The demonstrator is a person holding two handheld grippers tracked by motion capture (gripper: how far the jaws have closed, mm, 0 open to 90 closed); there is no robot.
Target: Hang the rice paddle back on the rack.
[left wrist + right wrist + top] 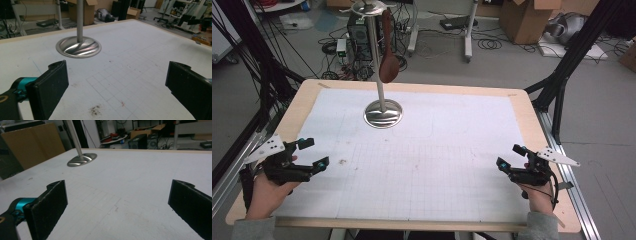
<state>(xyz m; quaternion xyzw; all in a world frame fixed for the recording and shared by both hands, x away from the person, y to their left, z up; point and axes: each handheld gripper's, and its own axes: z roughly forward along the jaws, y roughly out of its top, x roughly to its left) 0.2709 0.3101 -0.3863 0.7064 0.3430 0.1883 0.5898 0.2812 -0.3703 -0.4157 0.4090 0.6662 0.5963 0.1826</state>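
A steel stand (383, 113) with a round base and a tall pole rises from the far middle of the white grid mat (452, 150). A brown wooden spoon (388, 50) hangs from its top, bowl down. My left gripper (313, 154) rests open near the mat's left edge, nothing between its jaws. My right gripper (508, 156) stands open near the right edge, also empty. The stand's base (78, 47) lies ahead of the left gripper (116, 85). Farther off, the same base (82, 160) sits up and to the left of the right gripper (117, 207).
The mat covers a wooden table (532, 120). A small dark stain (343, 161) marks the mat by the left gripper. Black frame legs (562, 70) stand beside the table, with cables, a computer tower (358, 35) and cardboard boxes (524, 20) on the floor beyond.
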